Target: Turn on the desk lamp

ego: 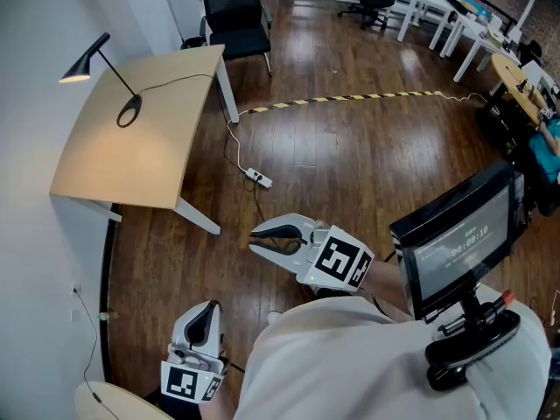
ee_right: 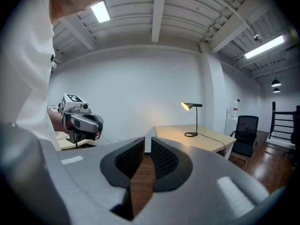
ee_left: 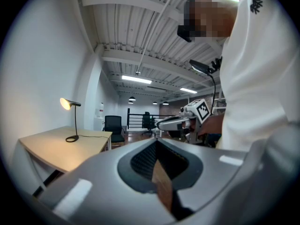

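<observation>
The black desk lamp (ego: 77, 71) stands lit on the light wooden desk (ego: 149, 169) by the white wall, its ring base (ego: 129, 110) casting a warm glow around it. It also shows lit in the left gripper view as the lamp (ee_left: 70, 104) and in the right gripper view as the lamp (ee_right: 191, 106). Both grippers are far from it, over the wood floor near my body. My left gripper (ego: 207, 315) (ee_left: 157, 143) has its tips touching and holds nothing. Only a narrow slit parts the jaws of my right gripper (ego: 252, 238) (ee_right: 145, 142), which is empty.
A black office chair (ego: 234, 16) stands behind the desk. A power strip (ego: 258, 178) and its cable lie on the floor, with striped tape (ego: 350, 99) beyond. White tables (ego: 442, 7) fill the far right. A screen (ego: 464, 234) hangs at my chest.
</observation>
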A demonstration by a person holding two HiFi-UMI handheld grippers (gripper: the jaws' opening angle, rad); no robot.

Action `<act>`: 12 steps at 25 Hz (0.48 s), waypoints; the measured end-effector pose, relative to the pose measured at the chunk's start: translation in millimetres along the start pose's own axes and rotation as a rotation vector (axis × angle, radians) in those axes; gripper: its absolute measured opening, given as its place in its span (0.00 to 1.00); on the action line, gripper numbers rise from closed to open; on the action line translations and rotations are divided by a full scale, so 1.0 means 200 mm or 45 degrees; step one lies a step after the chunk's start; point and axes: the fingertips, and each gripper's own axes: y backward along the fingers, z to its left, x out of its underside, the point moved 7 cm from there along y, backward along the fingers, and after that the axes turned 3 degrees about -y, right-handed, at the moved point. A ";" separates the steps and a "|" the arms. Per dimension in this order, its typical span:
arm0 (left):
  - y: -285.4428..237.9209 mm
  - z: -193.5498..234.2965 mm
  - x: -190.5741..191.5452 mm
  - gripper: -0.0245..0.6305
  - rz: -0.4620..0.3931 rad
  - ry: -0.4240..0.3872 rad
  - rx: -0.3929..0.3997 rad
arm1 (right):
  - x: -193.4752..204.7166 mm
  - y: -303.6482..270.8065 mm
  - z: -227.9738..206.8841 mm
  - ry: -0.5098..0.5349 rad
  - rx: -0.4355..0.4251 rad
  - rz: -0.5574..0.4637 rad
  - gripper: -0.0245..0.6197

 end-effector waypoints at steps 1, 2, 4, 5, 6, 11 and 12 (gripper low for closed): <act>-0.01 0.00 0.00 0.06 -0.001 0.000 0.000 | 0.00 0.00 -0.01 -0.001 -0.001 0.001 0.11; -0.02 0.00 0.00 0.06 -0.002 0.000 0.001 | 0.00 0.00 -0.01 0.001 -0.003 0.001 0.11; -0.04 0.01 -0.01 0.06 0.001 0.002 0.001 | 0.00 -0.01 -0.04 0.002 -0.007 0.003 0.11; -0.05 0.02 -0.01 0.06 0.004 0.002 0.001 | 0.00 -0.01 -0.05 0.001 -0.007 0.004 0.11; -0.06 0.03 -0.01 0.06 0.005 0.002 0.001 | 0.00 -0.02 -0.06 0.000 -0.007 0.005 0.11; -0.03 0.02 -0.01 0.06 0.003 0.001 -0.008 | 0.01 -0.01 -0.04 0.004 -0.003 0.016 0.10; -0.03 0.01 -0.01 0.06 0.004 -0.001 -0.010 | 0.01 -0.01 -0.05 0.006 -0.004 0.017 0.10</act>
